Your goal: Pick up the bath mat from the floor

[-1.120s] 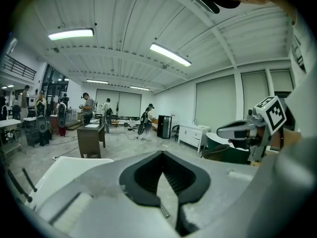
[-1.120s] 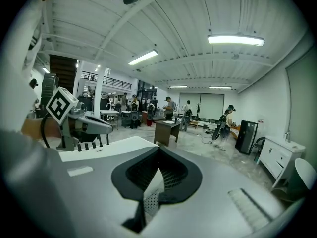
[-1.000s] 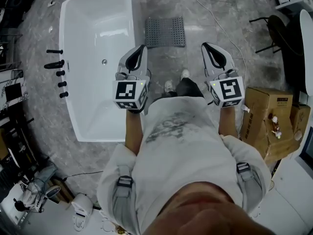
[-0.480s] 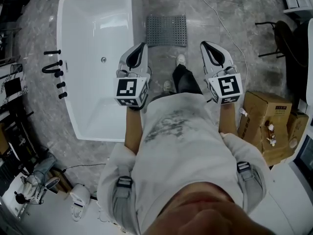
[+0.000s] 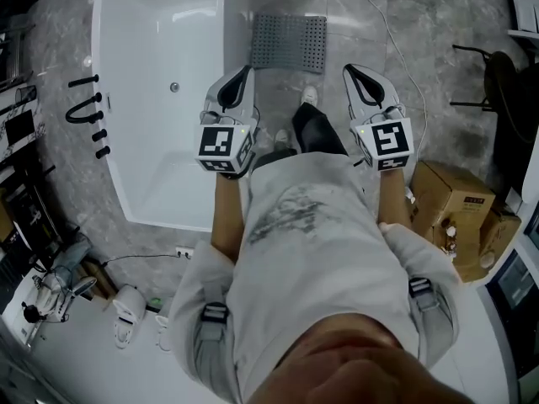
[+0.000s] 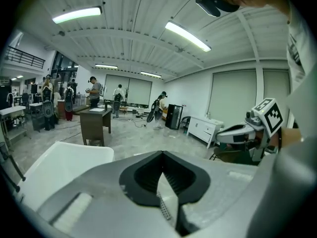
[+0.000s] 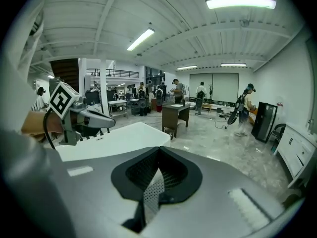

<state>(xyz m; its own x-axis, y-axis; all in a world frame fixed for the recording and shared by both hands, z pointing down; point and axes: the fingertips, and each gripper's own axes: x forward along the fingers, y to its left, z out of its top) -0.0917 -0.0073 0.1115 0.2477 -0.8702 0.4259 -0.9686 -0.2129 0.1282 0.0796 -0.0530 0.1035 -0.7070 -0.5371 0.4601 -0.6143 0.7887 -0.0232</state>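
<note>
Nearer bath mat (image 5: pixel 289 42) now: left gripper (image 5: pixel 246 69), right gripper (image 5: pixel 347 68) | jaws closed, empty | shoe (image 5: pixel 310 96) just before mat, bathtub (image 5: pixel 160 99) beside it

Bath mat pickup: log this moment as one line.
bath mat flat on floor beside bathtub, not yet gripped | left gripper shut, empty | right gripper shut, empty

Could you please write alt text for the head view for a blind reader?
From above, a person holds the left gripper and right gripper, both shut and empty, over a grey floor. A perforated grey bath mat lies ahead, beside a white bathtub.
</note>
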